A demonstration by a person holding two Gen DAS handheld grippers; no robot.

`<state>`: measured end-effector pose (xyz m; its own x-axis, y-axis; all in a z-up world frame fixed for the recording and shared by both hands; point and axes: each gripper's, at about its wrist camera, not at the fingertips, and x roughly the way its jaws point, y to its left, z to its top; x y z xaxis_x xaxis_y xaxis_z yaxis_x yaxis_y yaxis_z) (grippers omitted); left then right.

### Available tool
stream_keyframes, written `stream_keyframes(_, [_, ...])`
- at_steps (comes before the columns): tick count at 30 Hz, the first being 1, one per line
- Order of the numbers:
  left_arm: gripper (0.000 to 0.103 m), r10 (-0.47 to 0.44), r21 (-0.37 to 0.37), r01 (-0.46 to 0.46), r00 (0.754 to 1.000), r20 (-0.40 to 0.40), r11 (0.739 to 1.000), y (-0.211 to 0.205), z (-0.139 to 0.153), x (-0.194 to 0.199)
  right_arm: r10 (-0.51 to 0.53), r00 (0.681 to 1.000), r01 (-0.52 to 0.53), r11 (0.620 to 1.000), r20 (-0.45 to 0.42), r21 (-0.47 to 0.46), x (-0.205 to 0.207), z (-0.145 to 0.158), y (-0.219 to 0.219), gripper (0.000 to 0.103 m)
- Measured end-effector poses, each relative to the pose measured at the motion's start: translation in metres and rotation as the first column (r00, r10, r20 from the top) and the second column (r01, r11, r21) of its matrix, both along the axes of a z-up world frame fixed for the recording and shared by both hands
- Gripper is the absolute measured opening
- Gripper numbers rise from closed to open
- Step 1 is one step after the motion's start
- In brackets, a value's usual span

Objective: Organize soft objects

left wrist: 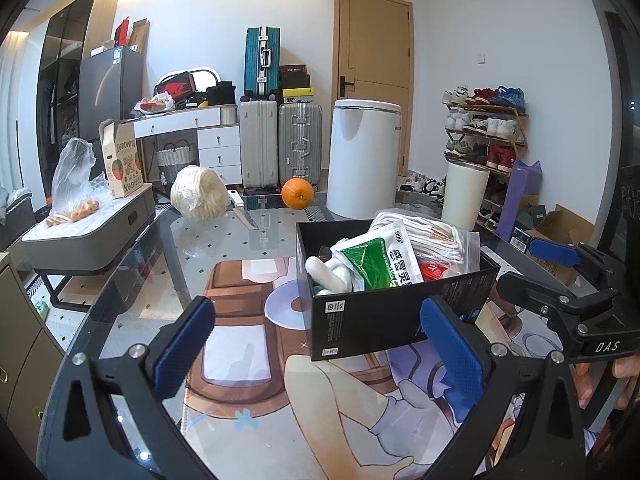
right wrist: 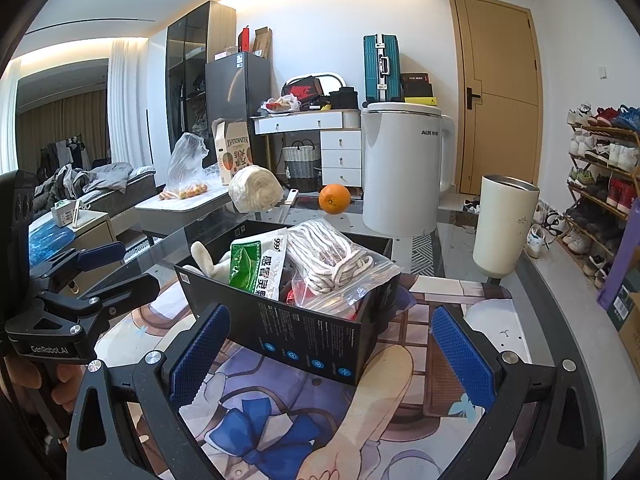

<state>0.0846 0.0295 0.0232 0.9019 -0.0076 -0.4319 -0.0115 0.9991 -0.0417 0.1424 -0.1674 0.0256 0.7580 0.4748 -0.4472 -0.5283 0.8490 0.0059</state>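
Left tongs [left wrist: 316, 344] and right tongs [right wrist: 330, 354] stand wide, empty. At 12 o'clock, black box [right wrist: 320, 344] on desk [left wrist: 248, 240] holds rope bag [right wrist: 340, 268], sachet [right wrist: 256, 268], plush [right wrist: 208, 260]. Twine ball [right wrist: 256, 188] remains outside; sorting judged nearly complete.

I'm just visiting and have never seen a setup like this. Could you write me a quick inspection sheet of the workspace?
Surface: glass table with a cartoon mat on it.
Job's things: black box on the mat, holding a white plush, green packet and bagged rope; they stick up above the rim.
Clutter: yarn ball, knife, orange, white appliance, cream tumbler.
Grippers: left gripper and right gripper both open, empty, near the box, one on each side.
Cables: nothing seen.
Surroundings: suitcases, shoe rack, door, bed.
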Motion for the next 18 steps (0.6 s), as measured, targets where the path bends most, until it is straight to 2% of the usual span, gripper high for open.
stream_keyframes(18, [0.103,-0.002,0.017,0.002,1.000,0.009,1.000,-0.0033,0.0029,-0.0015,0.000,1.000,0.000,1.000,0.000,0.000,0.0002,-0.0001,-0.0007,0.102])
